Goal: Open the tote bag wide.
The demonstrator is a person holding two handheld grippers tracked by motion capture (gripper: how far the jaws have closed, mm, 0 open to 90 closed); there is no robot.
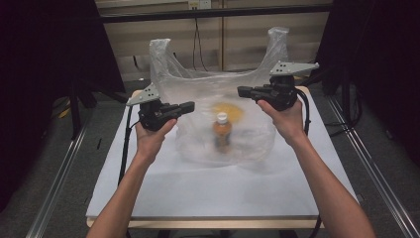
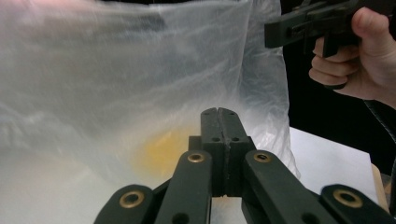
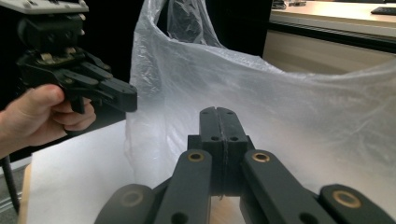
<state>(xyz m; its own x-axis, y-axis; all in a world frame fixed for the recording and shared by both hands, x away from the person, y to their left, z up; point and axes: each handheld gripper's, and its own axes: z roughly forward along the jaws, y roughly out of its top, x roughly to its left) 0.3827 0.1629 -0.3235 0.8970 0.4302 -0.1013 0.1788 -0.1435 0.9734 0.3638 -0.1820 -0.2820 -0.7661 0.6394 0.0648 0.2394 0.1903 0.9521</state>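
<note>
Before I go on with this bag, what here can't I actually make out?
- Bottle label: high view, blurred by the plastic bag.
- Yellow thing behind it: a smear through the film; left gripper view too.
- Whether left gripper or right gripper pinches film: fingers look shut, contact unclear.

A white table (image 1: 163, 188) stands on grey floor (image 1: 64, 148), with a pale slatted wall (image 1: 247, 44) behind.

The left tongs (image 2: 219, 114) are pointing, jaws pressed together, at a clear plastic bag (image 2: 140, 84) showing a yellow blur (image 2: 161, 151). At two o'clock, a hand (image 2: 359, 60) is gripping the other tongs (image 2: 275, 32).
</note>
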